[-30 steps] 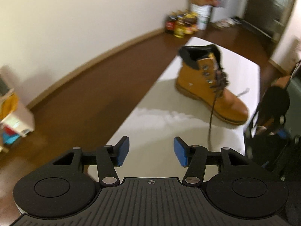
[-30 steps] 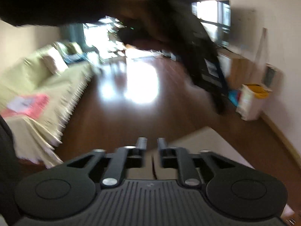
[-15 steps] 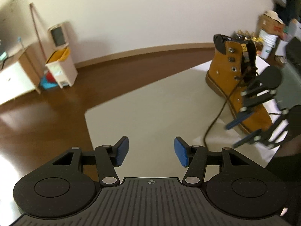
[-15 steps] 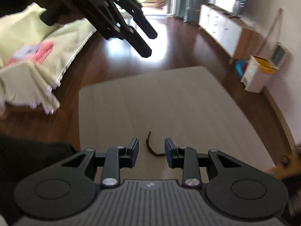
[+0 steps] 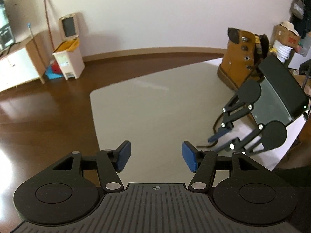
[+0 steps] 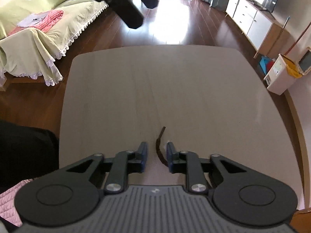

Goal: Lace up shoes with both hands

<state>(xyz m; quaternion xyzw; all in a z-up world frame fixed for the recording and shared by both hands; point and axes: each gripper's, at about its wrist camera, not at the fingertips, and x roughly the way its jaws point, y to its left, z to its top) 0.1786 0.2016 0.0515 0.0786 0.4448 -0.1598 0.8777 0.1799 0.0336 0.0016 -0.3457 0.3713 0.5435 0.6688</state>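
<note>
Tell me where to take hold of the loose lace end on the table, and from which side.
Grip the lace just behind its tip, coming down from above with the right claw. It is a thin cord lying flat on the table, running lengthwise between the open jaws, so the pads close across it.

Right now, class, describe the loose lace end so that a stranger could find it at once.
Find the pale grey table, then the right claw low over its near part. Between its blue pads lies the lace end: a thin, curved brown cord, unlike the straight black fingers either side.
</note>
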